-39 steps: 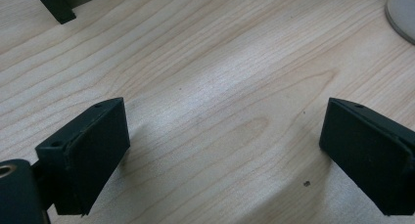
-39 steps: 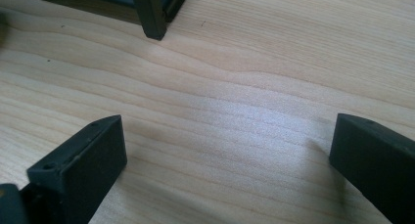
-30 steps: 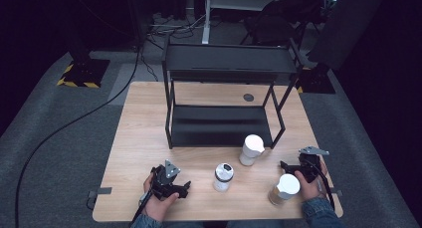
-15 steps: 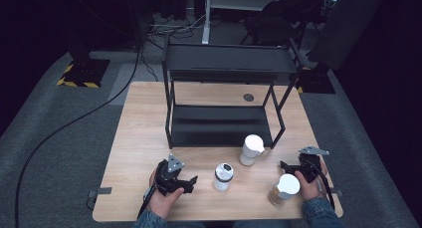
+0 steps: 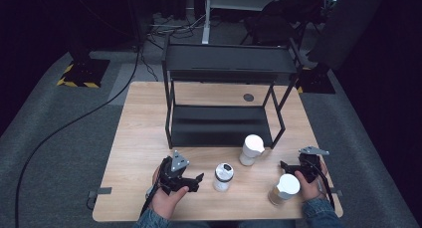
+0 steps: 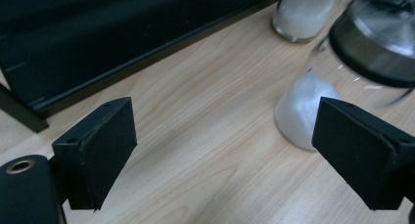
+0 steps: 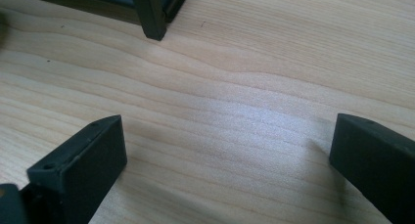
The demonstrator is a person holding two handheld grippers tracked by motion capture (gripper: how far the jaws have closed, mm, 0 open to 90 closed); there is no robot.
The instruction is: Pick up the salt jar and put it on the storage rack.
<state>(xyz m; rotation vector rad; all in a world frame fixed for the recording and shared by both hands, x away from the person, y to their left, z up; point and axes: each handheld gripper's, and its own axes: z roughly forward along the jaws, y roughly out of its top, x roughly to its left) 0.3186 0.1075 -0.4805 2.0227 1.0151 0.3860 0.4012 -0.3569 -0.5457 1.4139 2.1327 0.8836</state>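
Two claws gape wide and empty: left claw just beside the glass jar, right claw over bare table

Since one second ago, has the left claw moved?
Yes. The left claw has shifted right and slightly toward the black shelf rack, closing on the metal-lidded jar.

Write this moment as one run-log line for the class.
left claw: open, beside middle jar | right claw: open, near front jar | rack: empty
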